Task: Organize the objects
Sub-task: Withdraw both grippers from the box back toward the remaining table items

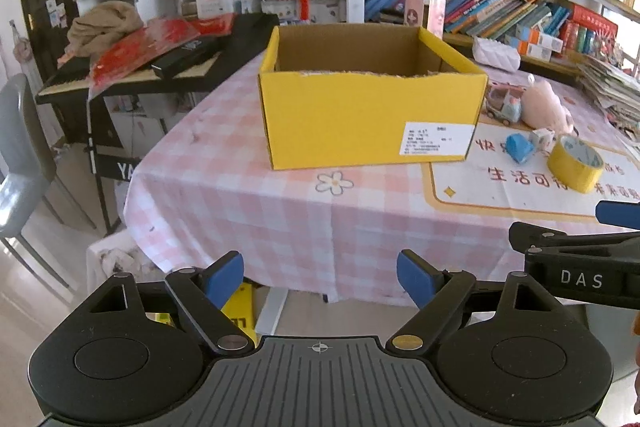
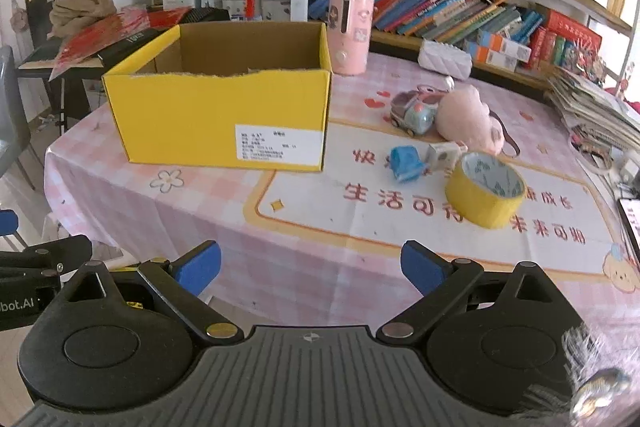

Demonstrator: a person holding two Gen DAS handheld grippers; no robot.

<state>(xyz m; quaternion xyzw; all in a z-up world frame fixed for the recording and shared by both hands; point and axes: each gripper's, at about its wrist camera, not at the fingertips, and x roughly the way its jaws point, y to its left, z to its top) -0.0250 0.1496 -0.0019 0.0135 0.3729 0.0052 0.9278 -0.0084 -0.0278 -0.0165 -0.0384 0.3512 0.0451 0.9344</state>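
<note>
Left wrist view: the left gripper (image 1: 320,277) has its blue-padded jaws spread wide with nothing between them, poised over the near edge of the surface (image 1: 248,203), which is covered with a pink checked cloth. A yellow cardboard box (image 1: 360,115), open at the top and bearing a white label, stands ahead on the cloth. To its right lie a blue toy (image 1: 519,147), a small white box (image 1: 543,138), a roll of yellow tape (image 1: 576,163), a toy car (image 1: 503,103) and a pink plush toy (image 1: 546,107), all outside the box. Part of the right gripper enters from the right edge. Right wrist view: the right gripper (image 2: 311,269) is likewise spread wide and pinches nothing. The roll of yellow tape (image 2: 484,190) lies ahead and slightly right on a printed mat (image 2: 400,223), with the blue toy (image 2: 406,163) and small white box (image 2: 442,154) just behind it. The toy car (image 2: 414,109) touches the pink plush toy (image 2: 468,123) farther back. The yellow cardboard box (image 2: 224,119) stands to the left, and a pink cylinder (image 2: 351,31) stands upright behind its right corner.
</note>
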